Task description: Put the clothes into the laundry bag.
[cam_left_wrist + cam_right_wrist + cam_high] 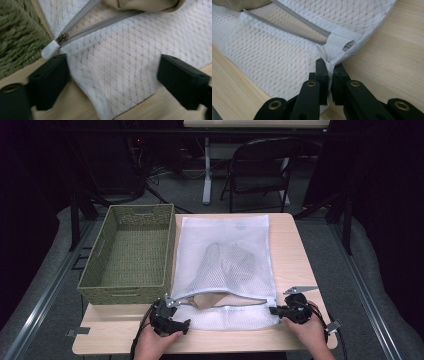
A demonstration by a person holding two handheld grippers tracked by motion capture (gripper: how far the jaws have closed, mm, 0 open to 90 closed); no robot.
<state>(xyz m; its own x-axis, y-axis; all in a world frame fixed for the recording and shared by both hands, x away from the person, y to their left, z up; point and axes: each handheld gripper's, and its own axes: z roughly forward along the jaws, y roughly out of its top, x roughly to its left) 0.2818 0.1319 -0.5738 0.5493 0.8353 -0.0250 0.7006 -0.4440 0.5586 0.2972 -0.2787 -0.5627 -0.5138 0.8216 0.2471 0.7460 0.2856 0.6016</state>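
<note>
White mesh bag lies on the worktop; right tool pinches its corner, left tool gapes wide over it.

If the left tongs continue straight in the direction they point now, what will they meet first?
Most likely the white mesh bag: the left tongs stand open over its near corner, the fabric between the jaws. Just beyond is the zipper pull. Depth is hard to judge.
</note>
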